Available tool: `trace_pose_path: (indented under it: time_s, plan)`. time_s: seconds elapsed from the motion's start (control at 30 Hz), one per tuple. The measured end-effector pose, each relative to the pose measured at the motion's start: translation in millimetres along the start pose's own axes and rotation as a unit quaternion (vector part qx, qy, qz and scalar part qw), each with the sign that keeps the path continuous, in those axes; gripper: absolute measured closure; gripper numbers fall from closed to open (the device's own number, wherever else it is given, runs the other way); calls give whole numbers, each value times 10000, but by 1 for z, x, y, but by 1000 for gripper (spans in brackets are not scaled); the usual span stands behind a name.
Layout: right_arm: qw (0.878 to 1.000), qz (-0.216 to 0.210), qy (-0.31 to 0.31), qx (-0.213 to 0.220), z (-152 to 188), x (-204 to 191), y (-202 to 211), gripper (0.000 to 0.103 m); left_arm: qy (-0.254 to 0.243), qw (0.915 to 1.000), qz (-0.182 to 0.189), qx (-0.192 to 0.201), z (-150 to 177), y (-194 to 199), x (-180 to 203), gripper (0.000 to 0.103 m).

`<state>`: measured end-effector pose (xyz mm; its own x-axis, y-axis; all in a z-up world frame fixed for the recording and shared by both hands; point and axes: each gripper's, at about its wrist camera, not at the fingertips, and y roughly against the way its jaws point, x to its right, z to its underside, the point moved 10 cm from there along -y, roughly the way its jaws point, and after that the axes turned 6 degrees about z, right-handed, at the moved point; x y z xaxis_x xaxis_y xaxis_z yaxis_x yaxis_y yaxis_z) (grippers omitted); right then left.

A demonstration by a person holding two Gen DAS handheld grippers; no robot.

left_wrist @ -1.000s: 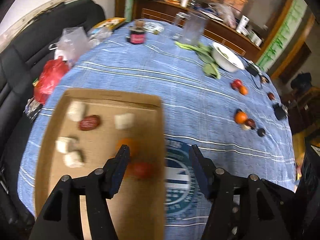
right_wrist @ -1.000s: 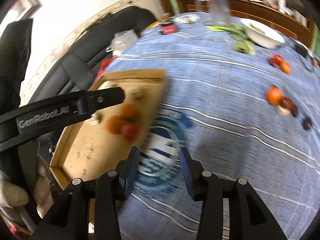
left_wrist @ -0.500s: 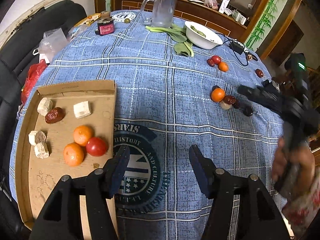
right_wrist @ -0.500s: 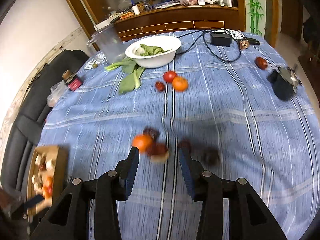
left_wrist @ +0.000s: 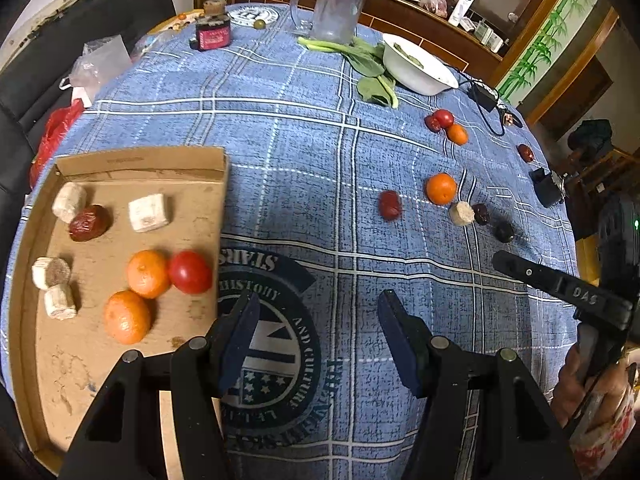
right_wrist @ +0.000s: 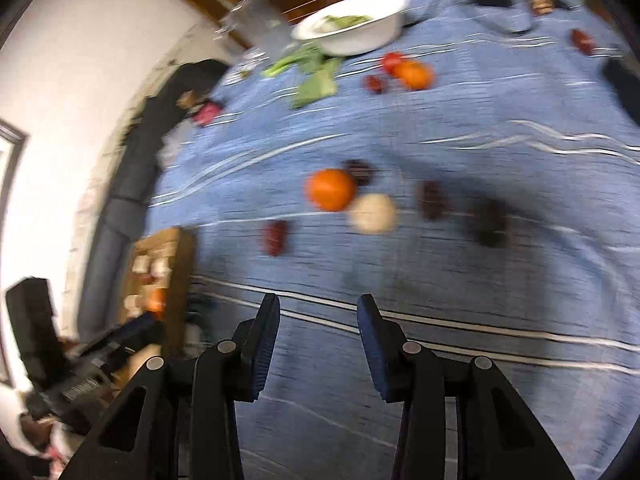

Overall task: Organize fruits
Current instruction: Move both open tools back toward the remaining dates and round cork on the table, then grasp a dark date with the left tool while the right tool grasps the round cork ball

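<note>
A round orange (right_wrist: 331,195) lay loose on the blue checked surface (right_wrist: 460,128) ahead of the right claw (right_wrist: 318,330), touching a pale chunk (right_wrist: 374,213), dark dates beside them. That claw tilted downward, jaws apart and empty. The left claw (left_wrist: 316,322) also pointed down, parted around nothing; left of it a cardboard tray (left_wrist: 24,240) held two oranges (left_wrist: 147,273) and a tomato (left_wrist: 189,272).

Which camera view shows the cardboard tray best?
The left wrist view: the cardboard tray lies close and sharp, its fruit countable. In the right wrist view the tray is small, blurred, at the table's far edge.
</note>
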<state>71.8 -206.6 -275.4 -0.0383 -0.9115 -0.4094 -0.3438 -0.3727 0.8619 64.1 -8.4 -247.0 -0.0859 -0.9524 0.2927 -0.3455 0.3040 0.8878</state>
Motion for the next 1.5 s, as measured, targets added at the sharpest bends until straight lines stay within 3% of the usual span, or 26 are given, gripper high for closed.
trace_pose_path:
  time_s: [0.2, 0.3, 0.5, 0.57, 0.7, 0.8, 0.87, 1.17, 1.5]
  plan:
    - [9985, 421, 243, 239, -17, -4, -9, 60, -240, 9996, 73, -85, -4, -15, 17, 42]
    - [9952, 795, 442, 369, -31, -6, -22, 60, -401, 9991, 93, -48, -15, -26, 25, 42]
    - [9905, 1145, 646, 409, -47, -6, -46, 60, -603, 9981, 111, -14, -46, -60, 35, 43]
    - [9898, 1190, 668, 406, -49, -7, -52, 60, -690, 9975, 135, -51, -55, -73, 39, 52]
    - [9875, 1302, 753, 480, -53, -10, -56, 60, -812, 9964, 196, -112, -64, -91, 48, 58]
    - [9855, 1390, 821, 520, -53, -10, -56, 62, -911, 9955, 141, -230, -63, -105, 52, 72]
    - [9839, 1465, 849, 563, -53, -8, -55, 70, -1024, 9946, 29, -173, -64, -106, 53, 84]
    - [9895, 1193, 606, 548, -45, -5, -39, 71, -955, 9954, 86, -22, -59, -86, 54, 84]
    - [9939, 812, 522, 541, -19, -36, -13, 70, -569, 9972, 328, 357, -41, -15, 36, 84]
